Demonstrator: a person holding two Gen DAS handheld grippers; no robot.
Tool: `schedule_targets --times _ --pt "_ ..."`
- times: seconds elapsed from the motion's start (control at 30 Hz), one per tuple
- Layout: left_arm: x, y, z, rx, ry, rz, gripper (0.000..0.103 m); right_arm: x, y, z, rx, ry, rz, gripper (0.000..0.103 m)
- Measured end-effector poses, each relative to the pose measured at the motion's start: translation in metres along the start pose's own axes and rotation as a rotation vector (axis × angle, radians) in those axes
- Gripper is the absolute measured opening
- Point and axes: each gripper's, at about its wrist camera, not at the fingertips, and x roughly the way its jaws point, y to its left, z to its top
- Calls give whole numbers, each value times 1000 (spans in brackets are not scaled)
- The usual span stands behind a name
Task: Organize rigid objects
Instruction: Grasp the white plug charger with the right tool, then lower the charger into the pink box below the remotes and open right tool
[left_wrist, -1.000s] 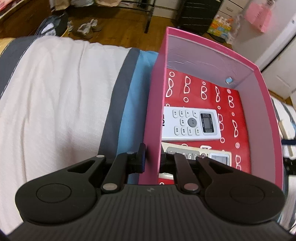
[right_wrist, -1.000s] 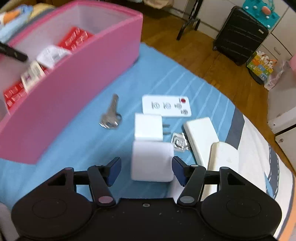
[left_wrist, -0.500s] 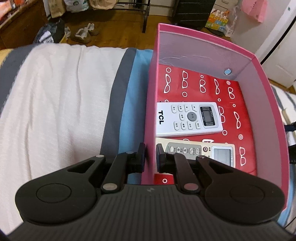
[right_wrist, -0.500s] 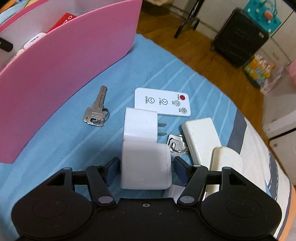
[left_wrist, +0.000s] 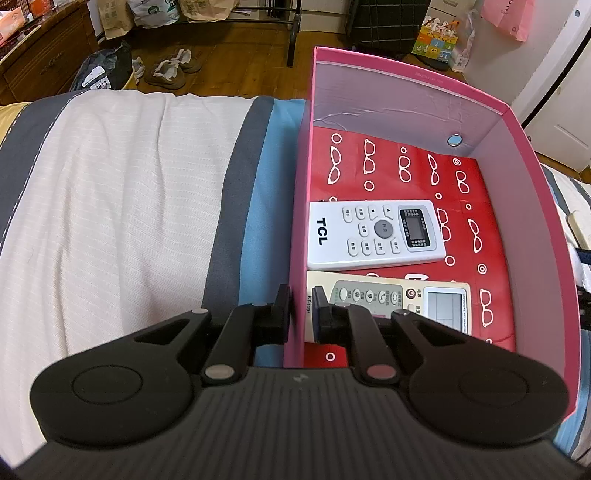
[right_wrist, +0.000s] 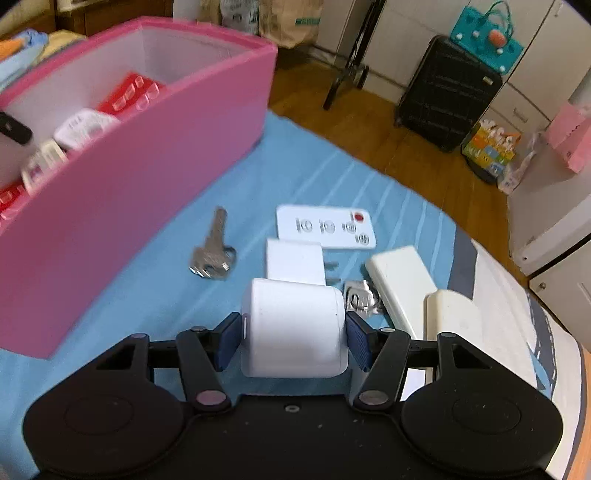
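Note:
My left gripper (left_wrist: 300, 317) is shut on the near-left wall of the pink box (left_wrist: 299, 221), one finger outside and one inside. On the box's red floor lie a white TCL remote (left_wrist: 376, 234) and a cream remote (left_wrist: 399, 299). In the right wrist view my right gripper (right_wrist: 293, 339) has its jaws closing on a white charger block (right_wrist: 293, 317), with both blue pads against its sides. Just beyond lie a second white charger (right_wrist: 295, 262) with prongs, a flat white remote (right_wrist: 325, 227), a silver key (right_wrist: 214, 251) and a small metal clip (right_wrist: 360, 301).
The pink box (right_wrist: 147, 177) stands left of the loose items on the blue striped bedspread. A white bar (right_wrist: 400, 280) and a cream case (right_wrist: 454, 314) lie to the right. Beyond the bed's edge are wooden floor, a black suitcase (right_wrist: 447, 99) and shoes (left_wrist: 170, 68).
The right gripper has moved forward so the white charger block sits between its fingers, and the pads have come in against it. The left gripper keeps its grip on the box wall.

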Motion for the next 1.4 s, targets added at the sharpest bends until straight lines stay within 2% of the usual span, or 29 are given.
schedule_targets --times 0.1,0.23,0.37,0.5,0.6,0.63,0.87,1.03,1.13,1.33,1.4 --pt "0 1 0 -6 5 -3 10 -26 2 9 33 -47 35 65" --pt "0 1 0 -5 7 -3 10 -74 13 29 72 -126 164 65" --pt "0 1 0 -9 6 -5 10 -108 40 53 39 -191 312 65" --pt "0 4 -1 -29 9 -15 10 -101 70 78 20 -127 467 65" --pt "-1 8 -1 -48 7 -28 9 -76 89 88 16 -75 609 65" --pt "-1 9 -1 -55 7 -33 8 -65 97 88 19 -54 624 65" --pt "-1 12 -3 -61 -4 -49 8 3 128 96 167 108 659 65" --pt "0 18 -4 -74 -7 -78 9 31 144 103 269 191 619 65" --pt "-1 16 -3 -69 -10 -71 9 47 143 98 392 291 611 65" --pt "0 15 -3 -68 -7 -65 9 60 134 84 612 347 591 65" --pt "0 14 -2 -67 -7 -62 9 59 137 85 608 350 575 66"
